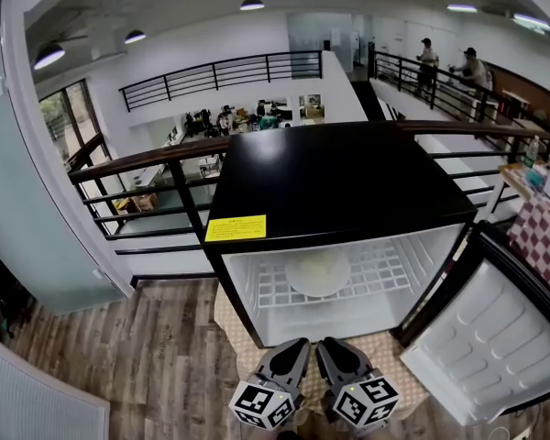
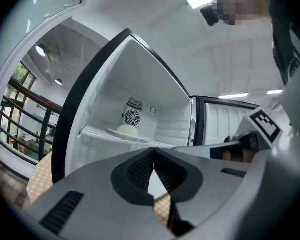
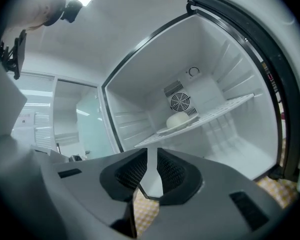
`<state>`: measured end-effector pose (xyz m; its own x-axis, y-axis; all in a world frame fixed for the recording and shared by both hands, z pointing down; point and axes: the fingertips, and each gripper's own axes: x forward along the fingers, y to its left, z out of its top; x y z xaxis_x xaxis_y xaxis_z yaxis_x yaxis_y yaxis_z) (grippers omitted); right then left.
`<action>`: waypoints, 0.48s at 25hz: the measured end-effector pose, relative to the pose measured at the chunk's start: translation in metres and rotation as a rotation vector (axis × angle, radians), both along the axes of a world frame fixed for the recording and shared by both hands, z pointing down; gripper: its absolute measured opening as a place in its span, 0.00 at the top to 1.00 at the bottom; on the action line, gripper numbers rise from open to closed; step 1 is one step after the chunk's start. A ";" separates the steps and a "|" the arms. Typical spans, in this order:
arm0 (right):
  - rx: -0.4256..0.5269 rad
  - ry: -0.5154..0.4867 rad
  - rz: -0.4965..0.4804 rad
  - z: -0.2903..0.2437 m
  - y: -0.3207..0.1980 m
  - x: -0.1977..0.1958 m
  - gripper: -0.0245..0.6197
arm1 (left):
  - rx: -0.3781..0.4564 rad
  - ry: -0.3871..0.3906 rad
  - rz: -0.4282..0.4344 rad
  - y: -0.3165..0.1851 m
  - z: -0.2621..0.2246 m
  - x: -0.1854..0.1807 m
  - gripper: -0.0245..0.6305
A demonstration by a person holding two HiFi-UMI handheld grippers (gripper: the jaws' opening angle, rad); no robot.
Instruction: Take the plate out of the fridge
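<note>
While the fridge (image 1: 339, 181) door (image 1: 486, 337) stands wide open, the plate (image 1: 318, 271) sits on the white wire shelf (image 1: 390, 269) inside. The left tongs (image 1: 298, 345) and right tongs (image 1: 327, 345) are pressed together, holding nothing, just in front. A wood floor (image 1: 147, 356) and a black railing (image 1: 147, 168) lie beside it.

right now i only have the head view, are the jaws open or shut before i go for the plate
Observer: Both are shut with nothing between them: the left gripper and the right gripper.
Operator: is the plate bare
Observer: No, a pale domed lump sits on the plate.
Operator: anything behind it
Observer: A round fan grille is on the fridge's back wall, right behind the plate.
</note>
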<state>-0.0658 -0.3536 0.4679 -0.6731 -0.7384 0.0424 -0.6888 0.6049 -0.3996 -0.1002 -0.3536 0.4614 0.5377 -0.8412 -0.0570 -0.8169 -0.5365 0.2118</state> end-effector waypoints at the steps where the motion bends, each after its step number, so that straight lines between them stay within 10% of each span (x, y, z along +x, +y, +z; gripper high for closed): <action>1: -0.013 -0.014 0.017 0.001 -0.002 0.002 0.89 | -0.001 0.000 0.010 -0.001 0.001 0.001 0.95; 12: -0.140 -0.181 0.170 -0.004 -0.054 0.005 0.80 | 0.000 -0.006 0.131 -0.033 -0.001 0.007 0.95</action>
<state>-0.0603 -0.4080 0.4641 -0.5460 -0.8367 0.0429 -0.6857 0.4168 -0.5967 -0.0929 -0.3869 0.4607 0.6434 -0.7637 -0.0535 -0.7410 -0.6388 0.2071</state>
